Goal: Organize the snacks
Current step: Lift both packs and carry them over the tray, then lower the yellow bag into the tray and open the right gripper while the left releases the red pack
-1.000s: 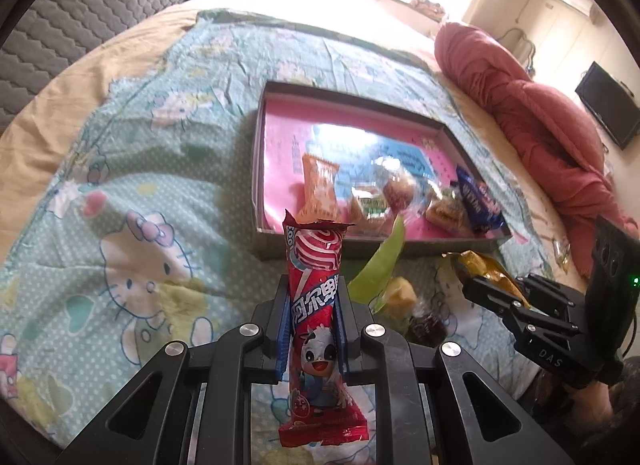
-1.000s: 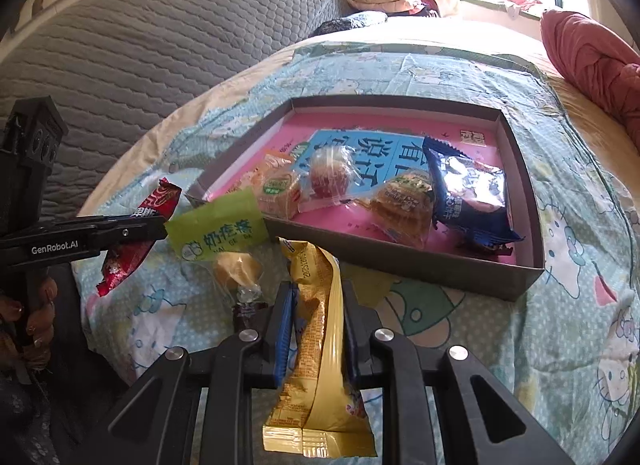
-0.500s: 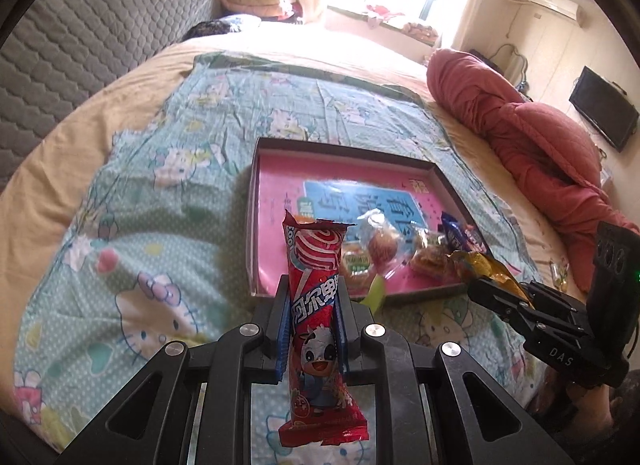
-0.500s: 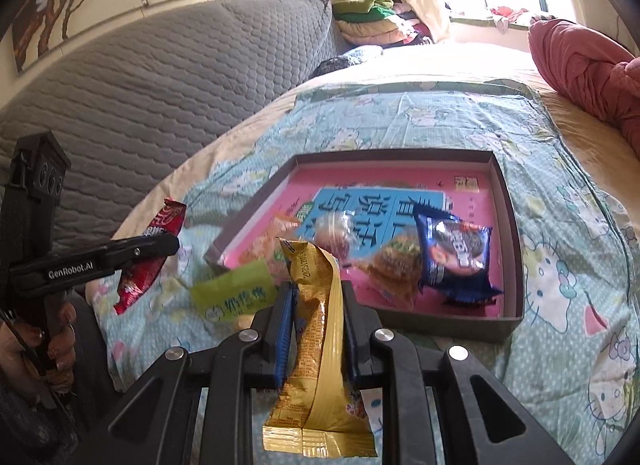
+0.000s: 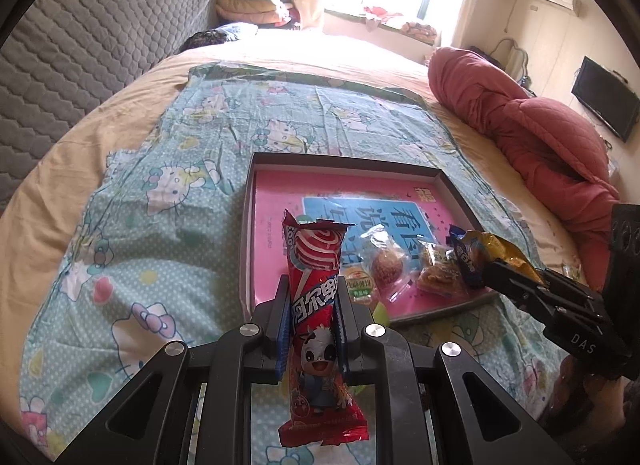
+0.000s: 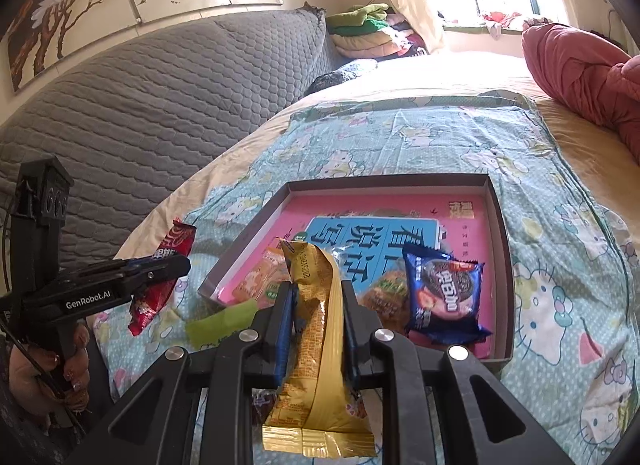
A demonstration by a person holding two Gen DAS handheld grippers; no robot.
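While clamped upright, red lollipop packet (image 5: 316, 297) looks crinkled.

1. The left gripper (image 5: 313, 329) is black plastic with blue pads on the inner faces of its fingers and round silver screws along its frame at the bottom of the frame.
2. At lower left of the right wrist view, its side reads "GenRobot.AI" in white.
3. The right gripper (image 6: 318, 325) matches; its side, at right of the left wrist view, reads "DAS".
4. The hand (image 6: 48, 377) on the handle has painted nails.
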